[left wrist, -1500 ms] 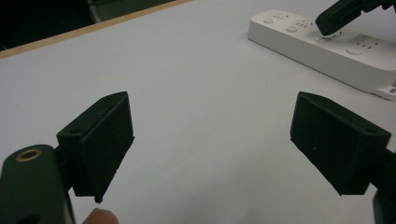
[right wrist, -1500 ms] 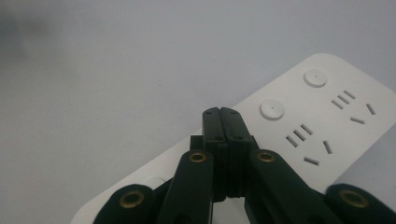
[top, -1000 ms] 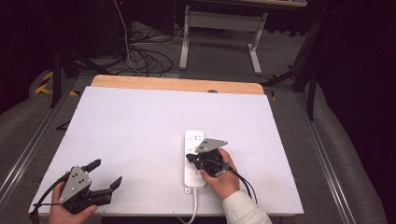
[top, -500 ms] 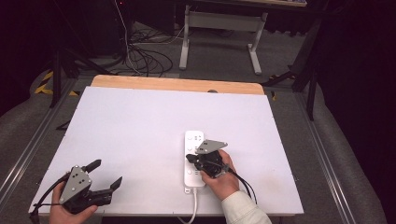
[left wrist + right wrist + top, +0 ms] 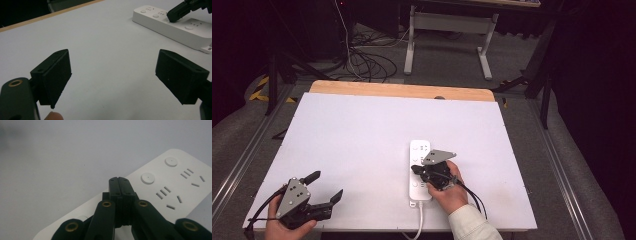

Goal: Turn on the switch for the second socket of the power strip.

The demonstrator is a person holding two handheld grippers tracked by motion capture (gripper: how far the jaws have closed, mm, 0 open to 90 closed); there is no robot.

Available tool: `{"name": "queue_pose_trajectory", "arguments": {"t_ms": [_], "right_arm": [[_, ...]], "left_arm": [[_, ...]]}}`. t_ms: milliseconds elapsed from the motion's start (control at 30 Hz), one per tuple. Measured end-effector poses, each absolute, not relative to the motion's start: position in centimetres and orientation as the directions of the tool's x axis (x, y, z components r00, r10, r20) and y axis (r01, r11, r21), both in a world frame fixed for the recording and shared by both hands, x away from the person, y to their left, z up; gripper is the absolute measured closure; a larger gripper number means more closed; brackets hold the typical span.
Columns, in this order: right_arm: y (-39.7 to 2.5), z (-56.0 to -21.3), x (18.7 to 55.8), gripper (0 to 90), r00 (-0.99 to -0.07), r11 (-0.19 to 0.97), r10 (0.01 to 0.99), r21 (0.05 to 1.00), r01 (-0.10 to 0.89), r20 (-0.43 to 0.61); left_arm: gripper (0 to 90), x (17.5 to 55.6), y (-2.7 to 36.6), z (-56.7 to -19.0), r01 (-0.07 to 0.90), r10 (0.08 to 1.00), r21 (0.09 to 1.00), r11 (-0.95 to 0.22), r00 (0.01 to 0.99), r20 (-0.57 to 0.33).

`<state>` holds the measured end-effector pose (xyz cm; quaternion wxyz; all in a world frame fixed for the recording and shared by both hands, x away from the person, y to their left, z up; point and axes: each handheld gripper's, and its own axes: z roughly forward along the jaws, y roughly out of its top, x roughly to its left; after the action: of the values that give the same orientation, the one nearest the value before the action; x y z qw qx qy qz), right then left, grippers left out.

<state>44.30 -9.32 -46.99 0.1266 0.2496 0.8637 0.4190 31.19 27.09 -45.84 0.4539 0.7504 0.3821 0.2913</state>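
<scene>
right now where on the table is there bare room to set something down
The white tabletop is bare across its far half up to the wooden edge strip, and between the open left gripper and the white power strip. It is crowded where the shut right gripper sits over the strip.

Table [image 5: 362,130] evenly lit from overhead; surroundings beyond it dark, near black at right. Shadows soft, faint. No strong glare. High view slightly soft. Left gripper view: near jaws blurred. Right gripper view: far corner dim, power strip [image 5: 175,182] sharp.
</scene>
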Motion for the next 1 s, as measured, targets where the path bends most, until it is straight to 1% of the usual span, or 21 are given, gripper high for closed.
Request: {"name": "queue_pose_trajectory", "arguments": {"t_ms": [1000], "right_arm": [[-9.33, -47.27, 44.28, 90.0, -0.836, 0.513, 0.549, 0.788, 0.339, 0.002]], "left_arm": [[13.6, 31.19, 27.03, -45.85, 0.311, 0.839, 0.904, -0.294, 0.536, 0.088]]}}
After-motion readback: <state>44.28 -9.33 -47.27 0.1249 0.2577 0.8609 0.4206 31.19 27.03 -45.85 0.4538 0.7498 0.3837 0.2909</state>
